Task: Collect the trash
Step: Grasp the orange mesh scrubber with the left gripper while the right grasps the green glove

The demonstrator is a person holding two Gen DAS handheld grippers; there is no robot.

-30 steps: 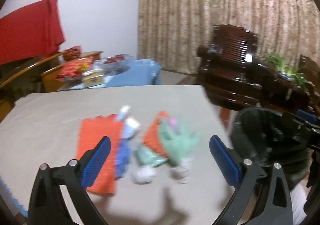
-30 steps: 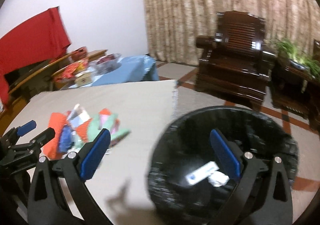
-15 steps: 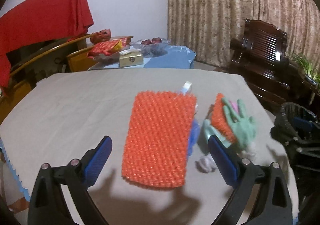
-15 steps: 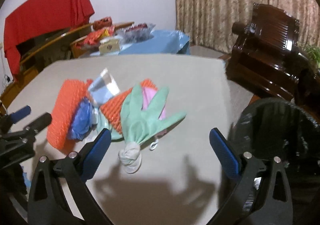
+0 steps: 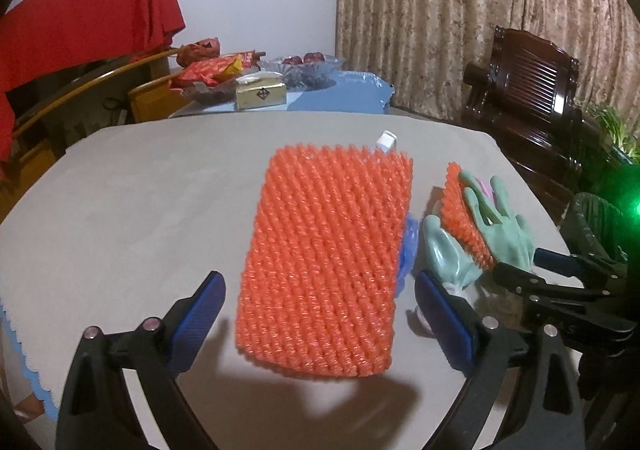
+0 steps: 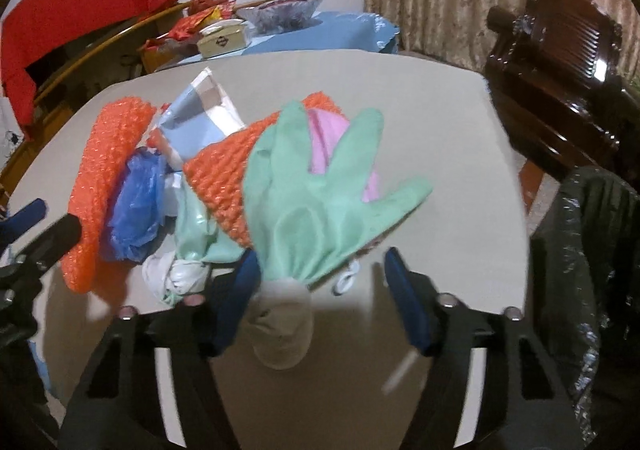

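**Soft trash waits on the bench**

The trash sits in a small heap on the grey bench [image 5: 120, 218]. The big orange pad [image 5: 326, 262] is bumpy all over, like foam net, and shaped like a flat block. It looks light and squashy, so it should bend when pinched. A good place to take it is by the near short edge.

The left gripper [image 5: 318, 324] hangs just in front of that edge. Its blue fingers [image 5: 200, 304] are spread wide and hold nothing.

Next to the pad lies a green glove [image 6: 316, 202]. It is thin, smooth and floppy, maybe a bit slippery. Its cuff [image 6: 282, 324] is pale and bunched like a sock top. That thick end looks like the best spot to pinch, as the glove's thin parts could slide out.

The right gripper [image 6: 320, 304] is right over the cuff. Its fingers have just been closing, with the cuff between them. The left one is at the cuff, the right one is still apart, so they are not squeezing it yet.

A second orange pad [image 6: 224, 178], a crinkly blue bag [image 6: 138, 202] and a pink piece [image 6: 330, 142] lie under and beside the glove. All look light.

The black bin bag [image 6: 588, 250] stands off the bench's right edge, shiny and wrinkled.
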